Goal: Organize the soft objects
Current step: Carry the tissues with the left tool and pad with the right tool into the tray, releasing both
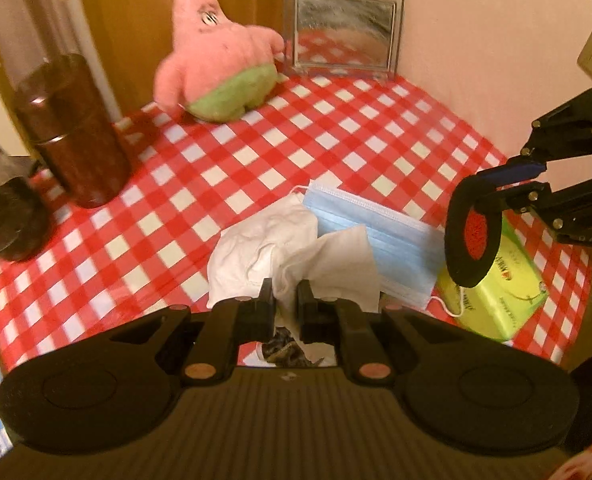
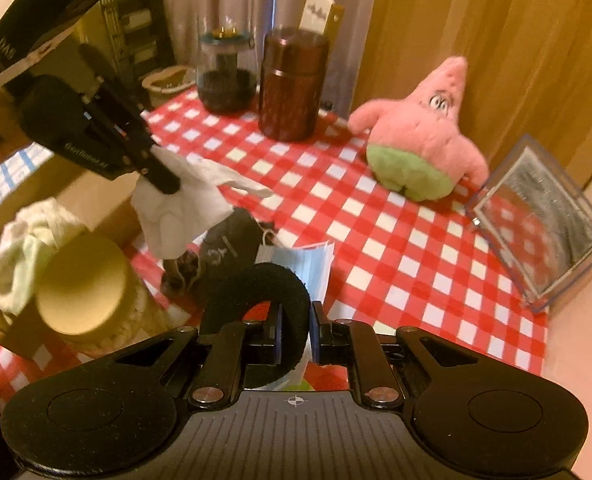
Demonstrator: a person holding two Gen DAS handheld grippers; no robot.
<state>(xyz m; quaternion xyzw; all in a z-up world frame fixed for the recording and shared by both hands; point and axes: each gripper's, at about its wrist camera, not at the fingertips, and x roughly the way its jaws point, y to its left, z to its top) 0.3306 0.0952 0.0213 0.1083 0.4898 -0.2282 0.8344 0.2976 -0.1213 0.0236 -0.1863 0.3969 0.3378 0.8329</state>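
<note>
Warm, yellowish indoor light fills both of my views — moderately dim, tinting the walls pinkish-orange. The checked worktop has a soft sheen, and the brown canister near its left edge carries a small white glint on its shoulder and throws a short dark shadow. The mirror frame at the far edge is smeared with streaky reflections. Fisheye bending curves the worktop's edges, and the corners go black. In my right view the yellow lid is blurred — as is the plush star in my left view.
</note>
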